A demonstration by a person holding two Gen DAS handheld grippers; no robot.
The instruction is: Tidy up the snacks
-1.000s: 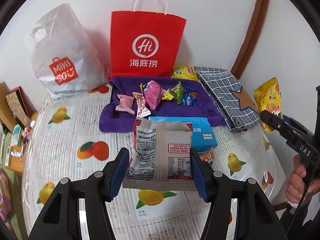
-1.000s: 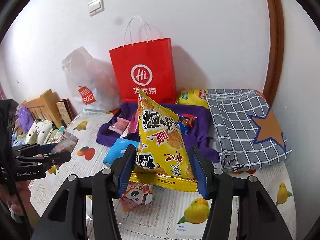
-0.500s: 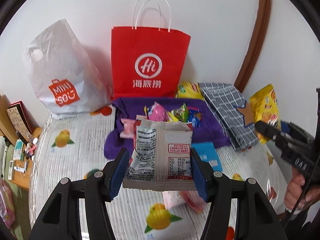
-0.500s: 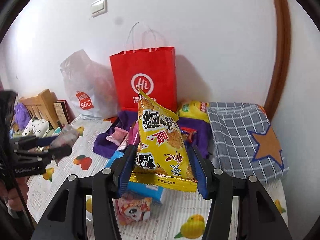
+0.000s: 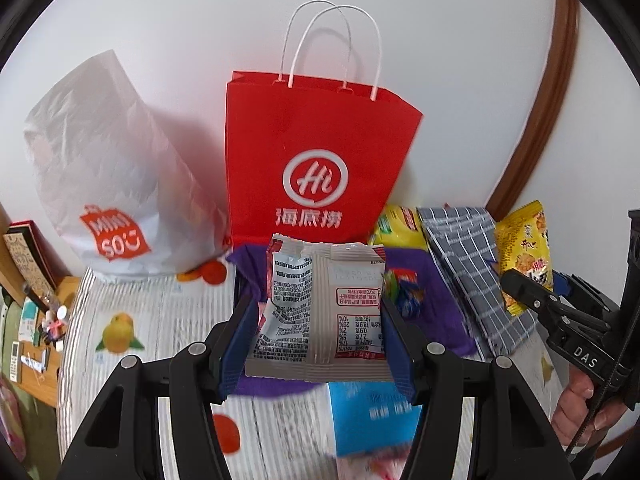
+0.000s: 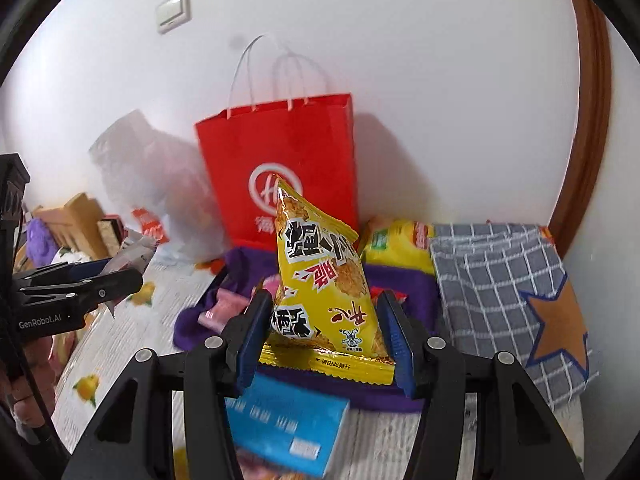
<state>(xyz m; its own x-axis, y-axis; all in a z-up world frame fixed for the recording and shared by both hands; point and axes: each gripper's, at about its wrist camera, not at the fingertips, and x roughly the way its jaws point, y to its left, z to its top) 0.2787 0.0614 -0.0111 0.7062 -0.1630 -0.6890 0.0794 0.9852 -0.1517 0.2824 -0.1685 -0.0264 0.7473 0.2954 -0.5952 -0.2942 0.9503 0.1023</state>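
My left gripper (image 5: 316, 344) is shut on a silver-white snack packet (image 5: 320, 308), held above the table in front of the red paper bag (image 5: 316, 160). My right gripper (image 6: 326, 336) is shut on a yellow snack bag (image 6: 320, 280), also lifted, facing the red paper bag (image 6: 288, 168). In the left wrist view the right gripper (image 5: 532, 292) shows at the right edge with the yellow bag (image 5: 524, 248). The left gripper (image 6: 100, 280) appears at the left of the right wrist view. Small sweets (image 5: 402, 292) lie on a purple cloth (image 5: 436, 304).
A white plastic shopping bag (image 5: 108, 184) stands left of the red bag. A grey checked cloth with a star (image 6: 516, 292) lies at the right, a yellow packet (image 6: 396, 248) behind it. A blue packet (image 6: 284, 424) lies on the fruit-print tablecloth (image 5: 148, 320). Shelves with clutter (image 5: 28, 304) flank the left.
Both grippers have travelled forward and a little up toward the red paper bag, each keeping its packet. The bag and purple cloth look larger and nearer; the blue packet slid down in view.
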